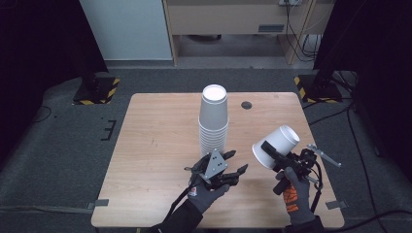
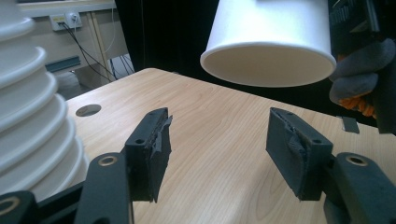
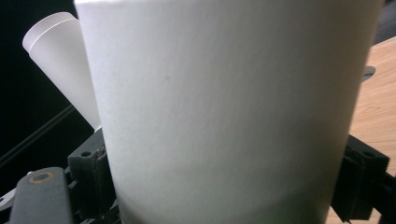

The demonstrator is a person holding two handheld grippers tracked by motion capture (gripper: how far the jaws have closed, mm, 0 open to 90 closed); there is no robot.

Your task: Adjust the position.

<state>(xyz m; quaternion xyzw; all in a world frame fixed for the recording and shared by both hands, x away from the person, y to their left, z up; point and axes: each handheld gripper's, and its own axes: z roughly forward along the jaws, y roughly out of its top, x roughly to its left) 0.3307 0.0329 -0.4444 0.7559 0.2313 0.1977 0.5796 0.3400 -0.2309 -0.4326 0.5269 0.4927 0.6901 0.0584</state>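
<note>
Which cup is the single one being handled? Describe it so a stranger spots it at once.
Start at the wooden table and find the tall stack of white paper cups near its middle. Look right of it to the right gripper, held above the table. Its jaws clamp a lone white paper cup, tilted and lifted off the table, unlike the nested upside-down ones.

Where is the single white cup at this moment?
In the high view the single cup is held in the right gripper, tilted above the table's right side, right of the cup stack.
</note>
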